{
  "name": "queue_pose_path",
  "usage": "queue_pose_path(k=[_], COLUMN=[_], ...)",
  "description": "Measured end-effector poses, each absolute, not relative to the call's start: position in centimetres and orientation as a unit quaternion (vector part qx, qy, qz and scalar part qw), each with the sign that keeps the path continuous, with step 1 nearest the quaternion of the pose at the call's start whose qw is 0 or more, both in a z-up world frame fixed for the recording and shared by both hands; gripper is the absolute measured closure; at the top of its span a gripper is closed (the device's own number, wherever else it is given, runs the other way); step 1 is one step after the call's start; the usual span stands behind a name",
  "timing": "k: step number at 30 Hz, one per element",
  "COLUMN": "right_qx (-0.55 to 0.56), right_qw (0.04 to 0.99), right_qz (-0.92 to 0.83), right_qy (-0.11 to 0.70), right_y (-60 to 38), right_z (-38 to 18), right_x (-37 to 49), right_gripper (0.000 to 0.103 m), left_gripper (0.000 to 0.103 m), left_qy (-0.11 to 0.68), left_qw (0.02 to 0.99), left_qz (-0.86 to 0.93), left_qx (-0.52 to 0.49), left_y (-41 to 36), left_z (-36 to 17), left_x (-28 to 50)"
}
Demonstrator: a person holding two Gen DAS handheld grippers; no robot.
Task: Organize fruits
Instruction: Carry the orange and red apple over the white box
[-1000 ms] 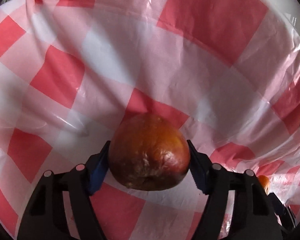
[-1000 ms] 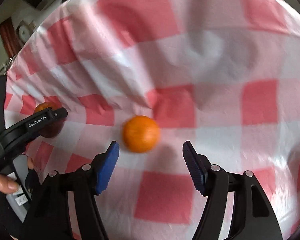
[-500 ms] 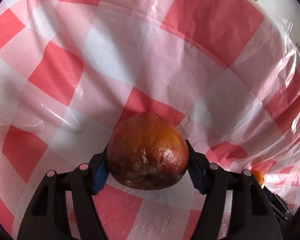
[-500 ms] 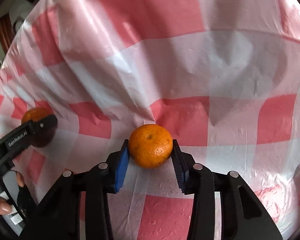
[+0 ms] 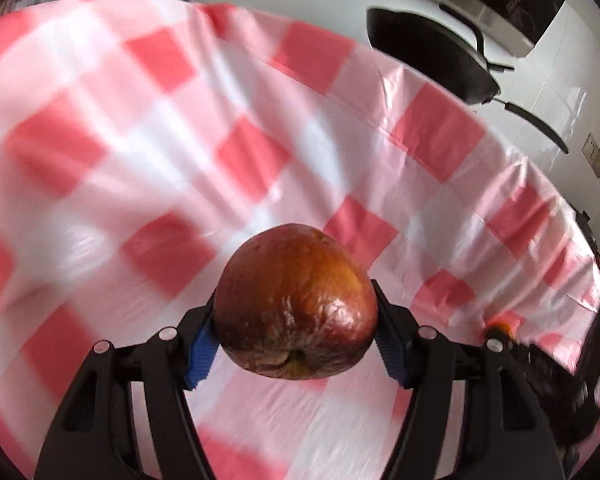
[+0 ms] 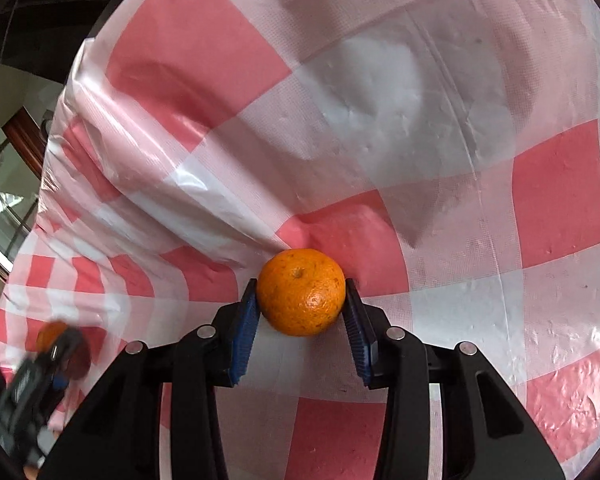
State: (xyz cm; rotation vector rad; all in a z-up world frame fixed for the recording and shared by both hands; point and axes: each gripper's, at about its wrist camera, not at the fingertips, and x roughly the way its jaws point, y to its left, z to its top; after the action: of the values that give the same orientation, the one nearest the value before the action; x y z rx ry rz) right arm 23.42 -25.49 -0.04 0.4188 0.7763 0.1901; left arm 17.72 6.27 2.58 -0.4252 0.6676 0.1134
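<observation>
Left gripper (image 5: 296, 334) pinches a wrinkled reddish-brown fruit (image 5: 296, 304) clear of the checked desk (image 5: 140, 140); right gripper (image 6: 300, 312) pinches an orange (image 6: 301, 292), both apparently secured for sorting.

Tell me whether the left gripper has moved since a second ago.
Yes. The left gripper, shut on the apple, has pulled back and up from the checked tablecloth; a black pan beyond it now shows.

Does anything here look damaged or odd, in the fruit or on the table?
Yes. The apple clamped in the left tool looks spoiled: its skin is brown and wrinkled. The orange in the right tool looks sound. The checked tablecloth is creased and bunched behind it.
</observation>
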Motion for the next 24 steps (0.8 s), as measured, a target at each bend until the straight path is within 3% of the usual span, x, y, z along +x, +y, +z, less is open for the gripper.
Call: queue_pose_path(k=[8,16,24], right_qx=[0.195,0.047,-0.057], right_qw=[0.917,0.936,0.925], right_qz=[0.077,0.145,0.199], right_qy=[0.340,0.316,0.319], right_y=[-26.7,-15.8,-6.0], right_z=[2.0,4.7,3.5], right_x=[17.4,4.7,-5.8], right_gripper=[0.063,0.063,0.063], left_gripper=[0.036,0.036,0.036], left_qy=[0.307,0.268,0.271], left_qw=[0.926,0.934,0.944], left_qz=[0.054,0.056,0.056], left_qx=[-0.214,-0.229,-0.181], left_y=[8.6,11.1,14.5], left_z=[4.1,5.4,6.0], left_x=[6.2,-2.5,-12.3])
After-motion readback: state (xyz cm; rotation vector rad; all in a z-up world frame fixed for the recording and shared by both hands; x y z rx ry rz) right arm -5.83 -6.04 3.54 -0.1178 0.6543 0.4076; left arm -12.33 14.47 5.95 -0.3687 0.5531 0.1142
